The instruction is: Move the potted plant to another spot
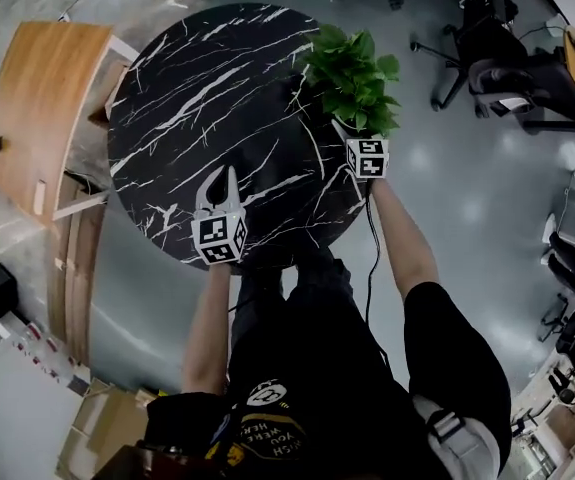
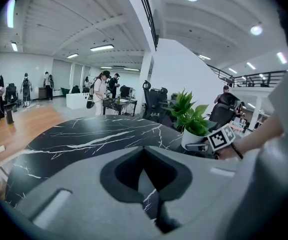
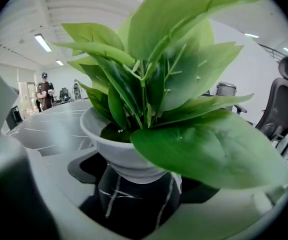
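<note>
The potted plant (image 1: 352,78), with broad green leaves in a white pot (image 3: 118,144), stands at the right edge of the round black marble table (image 1: 207,88). My right gripper (image 1: 355,133) reaches in under the leaves. In the right gripper view its jaws stand wide on either side of the pot's base, with dark table showing in the gaps, so the right gripper (image 3: 138,181) is open. My left gripper (image 1: 222,176) hovers over the table's near side, left of the plant, shut and empty. The left gripper view shows its tips meeting (image 2: 144,149) and the plant (image 2: 191,116) off to the right.
A wooden bench (image 1: 42,98) stands left of the table. Office chairs (image 1: 497,68) stand on the grey floor to the right. Cardboard boxes (image 1: 97,428) lie at the lower left. People (image 2: 101,91) stand far back in the hall.
</note>
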Demonstrator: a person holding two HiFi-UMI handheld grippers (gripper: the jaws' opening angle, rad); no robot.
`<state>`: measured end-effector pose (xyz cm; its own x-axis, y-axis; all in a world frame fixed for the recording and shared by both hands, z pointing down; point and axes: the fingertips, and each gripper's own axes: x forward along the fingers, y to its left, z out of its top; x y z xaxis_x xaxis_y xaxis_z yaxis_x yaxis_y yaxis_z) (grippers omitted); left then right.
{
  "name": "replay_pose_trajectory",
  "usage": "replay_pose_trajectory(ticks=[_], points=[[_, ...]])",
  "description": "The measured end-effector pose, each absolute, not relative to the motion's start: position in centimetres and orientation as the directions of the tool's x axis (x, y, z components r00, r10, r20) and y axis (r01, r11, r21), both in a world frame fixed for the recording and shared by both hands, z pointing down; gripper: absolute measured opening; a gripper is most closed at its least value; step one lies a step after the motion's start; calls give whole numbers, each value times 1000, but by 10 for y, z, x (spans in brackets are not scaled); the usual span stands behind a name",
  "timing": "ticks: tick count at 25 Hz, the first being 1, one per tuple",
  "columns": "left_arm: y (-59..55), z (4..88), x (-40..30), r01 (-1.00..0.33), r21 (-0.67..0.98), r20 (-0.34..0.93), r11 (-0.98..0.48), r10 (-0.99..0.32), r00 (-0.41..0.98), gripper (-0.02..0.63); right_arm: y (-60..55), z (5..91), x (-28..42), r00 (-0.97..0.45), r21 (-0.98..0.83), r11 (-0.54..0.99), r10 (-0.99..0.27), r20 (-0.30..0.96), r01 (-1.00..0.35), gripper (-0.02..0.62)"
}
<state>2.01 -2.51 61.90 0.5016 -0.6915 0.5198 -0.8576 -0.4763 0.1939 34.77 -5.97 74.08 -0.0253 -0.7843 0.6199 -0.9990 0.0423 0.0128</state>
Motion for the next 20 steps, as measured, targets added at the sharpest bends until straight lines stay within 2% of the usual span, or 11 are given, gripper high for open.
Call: replay_pose_trajectory(ticks=[5, 11, 14, 18, 19, 20], points=[[-23, 621, 28, -851, 184, 533, -492, -677, 507, 5, -70, 737, 395, 22, 24, -10, -796, 604, -1000, 448], [-23, 619, 34, -844, 184, 541, -503, -665, 514, 3, -63, 742, 387, 1, 21, 15, -797, 605, -1000, 448], [-27, 615, 36, -840, 185, 534, -511, -665, 522, 3, -49, 748, 380, -10, 8, 20, -776, 630, -1000, 472], [-26, 611, 39, -835, 189, 535, -517, -658, 529, 3, -8, 750, 366, -9, -45, -27, -751, 660, -999, 471], [-24, 608, 41, -831, 189, 534, -523, -656, 534, 3, 5, 744, 361, -11, -71, -47, -750, 661, -996, 449], [-21, 604, 44, -827, 187, 532, -531, -653, 539, 4, 17, 735, 353, -20, -102, -62, -755, 655, -993, 382]])
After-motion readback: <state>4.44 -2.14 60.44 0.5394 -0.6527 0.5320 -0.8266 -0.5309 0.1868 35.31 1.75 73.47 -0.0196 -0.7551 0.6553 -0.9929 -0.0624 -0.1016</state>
